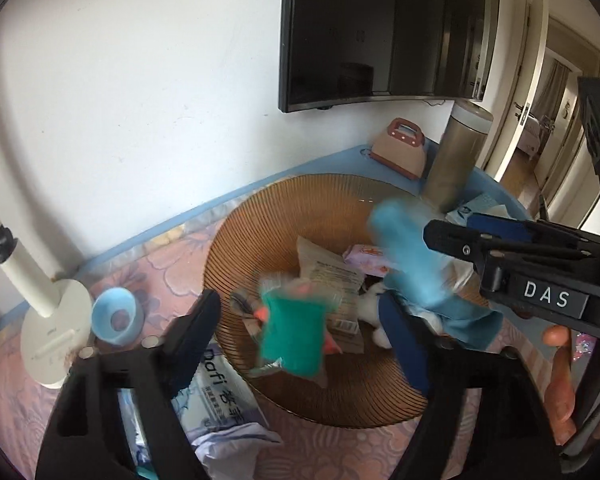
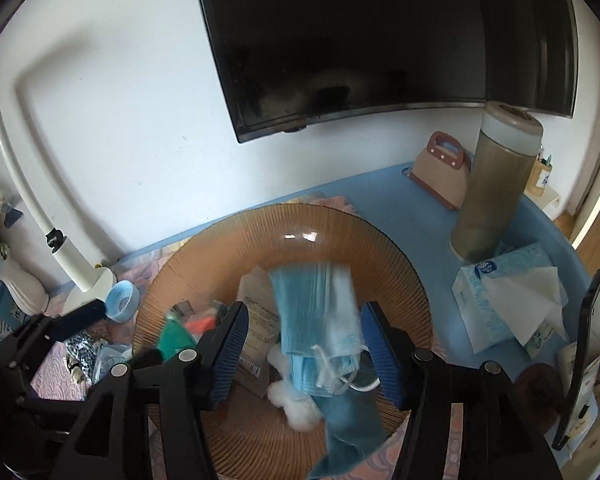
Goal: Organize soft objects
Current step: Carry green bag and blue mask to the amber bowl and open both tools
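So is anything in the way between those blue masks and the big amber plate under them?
Nothing visible. The blue masks hang blurred between the right gripper's open fingers, directly over the amber plate, where packets already lie.

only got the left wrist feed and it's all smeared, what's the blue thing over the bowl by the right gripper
Observer: The right wrist view shows a stack of blue face masks with white ear loops, above the amber bowl.
Operator: is the right gripper clamped on them
Observer: No. The right gripper is open. The masks are between its fingers and, as far as I can see, not pinched.
Operator: anything off to the right of the bowl
Observer: An open tissue pack lies there on the blue tabletop, with one tissue pulled out.
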{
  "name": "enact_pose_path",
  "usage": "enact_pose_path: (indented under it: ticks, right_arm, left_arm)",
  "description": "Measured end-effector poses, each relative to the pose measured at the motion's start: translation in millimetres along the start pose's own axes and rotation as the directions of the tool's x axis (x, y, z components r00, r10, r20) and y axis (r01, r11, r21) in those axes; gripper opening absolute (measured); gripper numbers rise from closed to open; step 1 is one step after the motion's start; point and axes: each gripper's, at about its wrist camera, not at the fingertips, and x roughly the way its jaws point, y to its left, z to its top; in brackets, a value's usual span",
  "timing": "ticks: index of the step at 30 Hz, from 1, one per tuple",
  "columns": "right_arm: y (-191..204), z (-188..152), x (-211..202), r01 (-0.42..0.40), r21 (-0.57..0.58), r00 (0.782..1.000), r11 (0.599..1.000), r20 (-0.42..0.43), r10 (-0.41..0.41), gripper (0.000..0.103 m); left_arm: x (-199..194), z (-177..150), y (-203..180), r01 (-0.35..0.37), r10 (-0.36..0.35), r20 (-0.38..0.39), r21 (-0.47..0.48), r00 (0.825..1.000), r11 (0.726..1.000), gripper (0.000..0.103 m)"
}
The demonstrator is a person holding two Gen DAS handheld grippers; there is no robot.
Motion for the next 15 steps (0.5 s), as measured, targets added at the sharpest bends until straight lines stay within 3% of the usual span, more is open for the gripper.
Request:
enact_pose_path:
  ticks: [8, 15]
  right_arm:
    - [3, -29, -36, -0.032, 0.002, 0.999, 0.999, 0.01, 0.032, 0.058]
    - [55, -55, -85, -0.122, -0.089, 0.991, 0.989, 0.043, 0.126, 0.065]
  left_arm:
    - [-48, -24, 31, -0.023, 0.026, 0.052, -0.057, 0.998, 0.998, 0.08]
    - [-156, -55, 60, -0.102, 0.119, 0.188, -0.098, 0.975, 0.99, 0.081]
